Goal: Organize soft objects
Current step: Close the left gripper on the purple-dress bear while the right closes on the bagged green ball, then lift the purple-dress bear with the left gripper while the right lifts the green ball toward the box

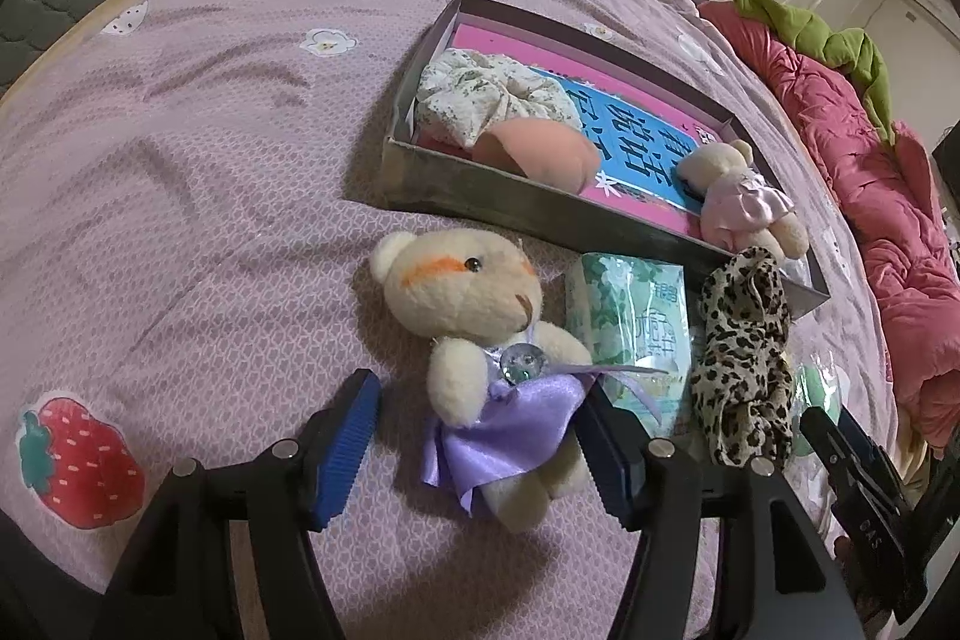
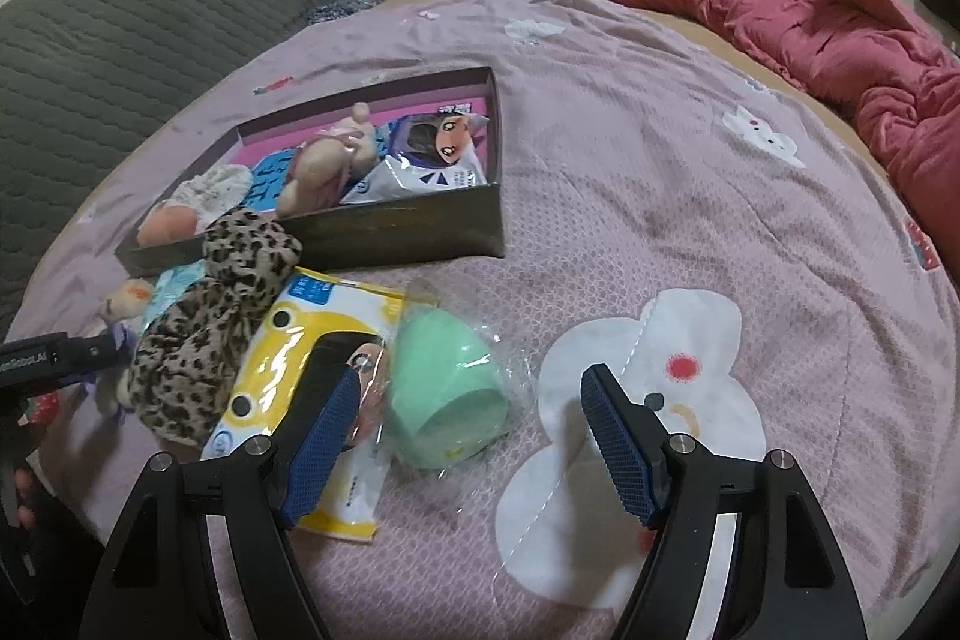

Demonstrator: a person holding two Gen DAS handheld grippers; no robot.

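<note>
On the bed (image 1: 180, 130), the left gripper (image 1: 480, 436) stood with its fingers (image 1: 348, 436) spread wide and empty, one on each side of a cream teddy bear in a purple satin dress (image 1: 480, 340). The bear lay on its back between them, its long axis running from the head, farther from the gripper, down to the legs near the finger roots, so the pads faced its flanks at the skirt without pressing on it. A straight close would probably take it at the waist.

The right gripper (image 2: 468, 436) was open too, holding nothing. A mint-green sponge in clear wrap (image 2: 447, 388) lay between its fingers, nearer the left pad, which overlapped a yellow packet (image 2: 282, 340). The sponge's flat end faced the gripper and its rounded tip pointed away.

The open cardboard box (image 1: 540, 214) sat beyond both, its near wall just past the bear's head. It already held a floral scrunchie (image 1: 492, 94), a peach sponge (image 1: 540, 154) and a small bear in pink (image 1: 744, 202). A leopard-print scrunchie (image 1: 744, 358) leaned on that wall, with a green tissue pack (image 1: 630, 334) between it and the bear. To the bear's left the bedspread lay bare, giving the left hand the freer side; its right finger was close against the tissue pack.
</note>
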